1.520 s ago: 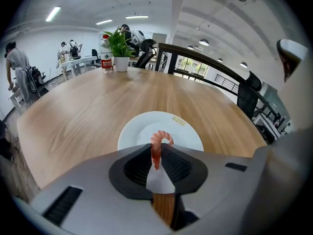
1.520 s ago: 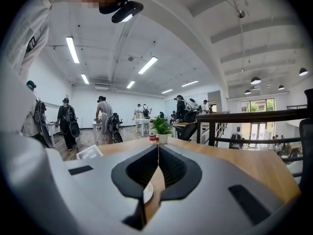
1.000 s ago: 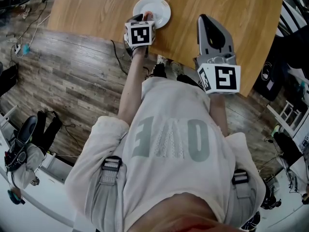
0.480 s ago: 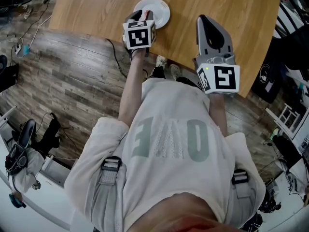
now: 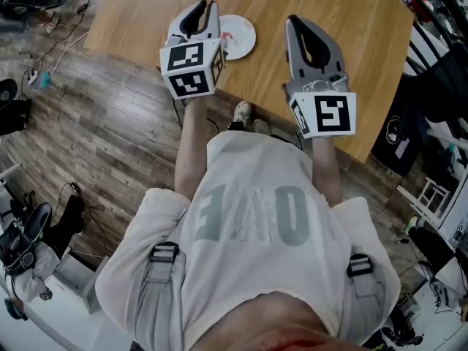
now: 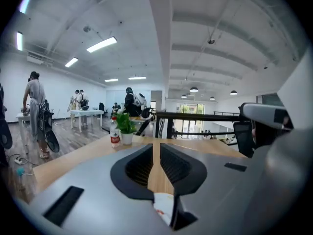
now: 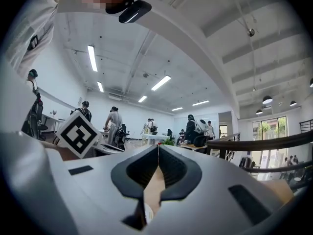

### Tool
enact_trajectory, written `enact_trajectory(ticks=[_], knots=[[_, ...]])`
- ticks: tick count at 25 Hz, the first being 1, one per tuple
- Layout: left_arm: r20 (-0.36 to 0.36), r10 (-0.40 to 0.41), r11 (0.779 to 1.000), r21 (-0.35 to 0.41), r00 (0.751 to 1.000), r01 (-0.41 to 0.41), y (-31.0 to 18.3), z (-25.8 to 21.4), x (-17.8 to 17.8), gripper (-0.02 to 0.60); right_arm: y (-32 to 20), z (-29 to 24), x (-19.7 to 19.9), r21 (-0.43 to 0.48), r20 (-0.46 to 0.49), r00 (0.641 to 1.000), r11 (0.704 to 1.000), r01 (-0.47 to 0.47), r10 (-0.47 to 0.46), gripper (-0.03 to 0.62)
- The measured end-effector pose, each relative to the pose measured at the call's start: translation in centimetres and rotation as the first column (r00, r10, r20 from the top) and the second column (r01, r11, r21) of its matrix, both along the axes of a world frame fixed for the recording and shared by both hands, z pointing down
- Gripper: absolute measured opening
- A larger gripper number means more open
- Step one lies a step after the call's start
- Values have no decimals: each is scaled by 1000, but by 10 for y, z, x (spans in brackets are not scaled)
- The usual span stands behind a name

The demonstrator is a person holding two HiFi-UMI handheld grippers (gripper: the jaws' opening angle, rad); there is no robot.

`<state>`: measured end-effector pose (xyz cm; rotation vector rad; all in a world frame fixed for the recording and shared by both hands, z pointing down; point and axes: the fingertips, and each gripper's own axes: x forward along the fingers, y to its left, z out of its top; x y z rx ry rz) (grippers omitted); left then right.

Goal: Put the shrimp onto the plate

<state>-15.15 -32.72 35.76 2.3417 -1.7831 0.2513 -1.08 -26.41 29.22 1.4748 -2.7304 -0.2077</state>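
Fingers (image 6: 140,166) of left gripper (image 5: 205,6) closing empty, lifted

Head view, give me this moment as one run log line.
left tool: in air by plate, jaws just been closing, nothing between | right tool: shut, empty | shrimp: on plate

Wood table (image 5: 358,35), 1 white plate (image 5: 243,38)

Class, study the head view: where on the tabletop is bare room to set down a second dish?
Bare wood spans the table right of the plate, to the far-right corner, and beyond the plate. A smaller strip lies left of it. Only the plate's spot is taken.
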Motion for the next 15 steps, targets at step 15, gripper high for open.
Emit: enact_trajectory(ticks=[15], knots=[[-10,-43,771,636,999,39,112,-181,22,11,21,-62,-21,126,156,982,988,86,-105,20]])
